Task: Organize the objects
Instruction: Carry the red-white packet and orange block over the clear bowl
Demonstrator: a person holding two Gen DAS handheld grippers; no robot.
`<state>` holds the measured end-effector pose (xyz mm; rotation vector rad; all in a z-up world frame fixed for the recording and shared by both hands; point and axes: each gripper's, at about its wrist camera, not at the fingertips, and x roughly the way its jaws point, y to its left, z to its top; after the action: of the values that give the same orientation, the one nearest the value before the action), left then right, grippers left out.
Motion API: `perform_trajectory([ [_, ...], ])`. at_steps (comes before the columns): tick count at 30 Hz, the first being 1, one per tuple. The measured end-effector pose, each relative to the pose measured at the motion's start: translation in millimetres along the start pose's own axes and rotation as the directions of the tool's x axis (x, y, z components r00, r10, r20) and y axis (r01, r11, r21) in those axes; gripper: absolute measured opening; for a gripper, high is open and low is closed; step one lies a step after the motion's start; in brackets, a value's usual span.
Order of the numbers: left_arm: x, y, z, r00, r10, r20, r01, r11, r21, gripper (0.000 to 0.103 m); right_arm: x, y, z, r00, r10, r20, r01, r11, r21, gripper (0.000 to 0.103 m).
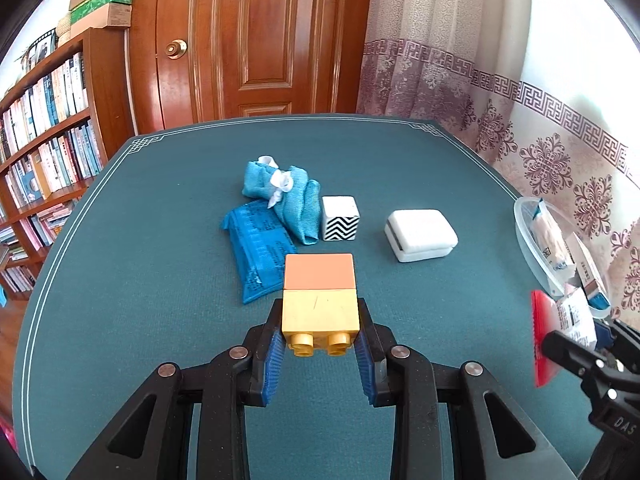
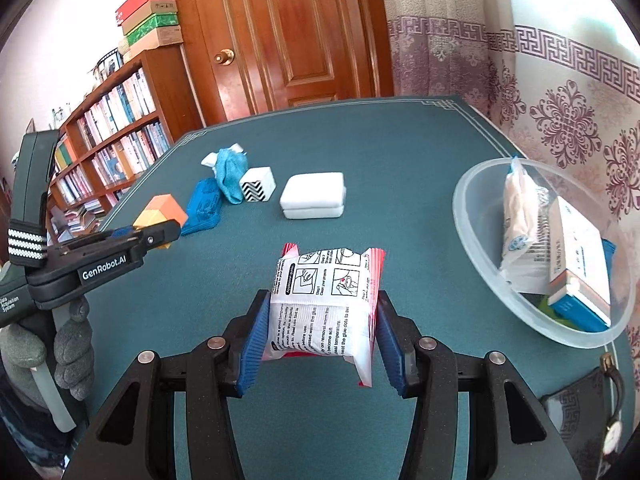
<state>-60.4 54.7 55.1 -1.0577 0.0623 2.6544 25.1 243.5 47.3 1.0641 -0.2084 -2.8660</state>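
My left gripper is shut on a yellow-and-orange toy block, held above the green table; the block also shows in the right wrist view. My right gripper is shut on a white-and-red printed packet, which also shows in the left wrist view. A clear plastic bowl at the right holds a white pouch and a white-and-blue box. On the table lie a blue packet, a teal cloth bundle, a zigzag-patterned cube and a white case.
The green table ends at a wooden door beyond its far edge. A bookshelf stands at the left and a patterned curtain at the right. A wristwatch lies on a dark pouch at the near right corner.
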Motion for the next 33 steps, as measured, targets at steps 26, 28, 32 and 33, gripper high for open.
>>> perform_trajectory([
  [26, 15, -80, 8, 0.995, -0.092, -0.030, 0.096, 0.988, 0.124, 0.033, -55, -154, 22, 0.945, -0.301, 0.127, 0.264, 0.933, 0.246, 0.052],
  [28, 16, -85, 9, 0.994, -0.100, -0.032, 0.103, 0.986, 0.130, 0.033, -54, -166, 21, 0.937, -0.329, 0.117, 0.290, 0.920, 0.263, 0.052],
  [32, 18, -96, 10, 0.993, -0.112, -0.035, 0.116, 0.983, 0.141, 0.033, -47, -187, 19, 0.926, -0.366, 0.092, 0.328, 0.901, 0.285, 0.052],
  [33, 18, -99, 11, 0.993, -0.115, -0.036, 0.119, 0.982, 0.145, 0.033, -44, -192, 18, 0.925, -0.371, 0.084, 0.334, 0.897, 0.290, 0.052],
])
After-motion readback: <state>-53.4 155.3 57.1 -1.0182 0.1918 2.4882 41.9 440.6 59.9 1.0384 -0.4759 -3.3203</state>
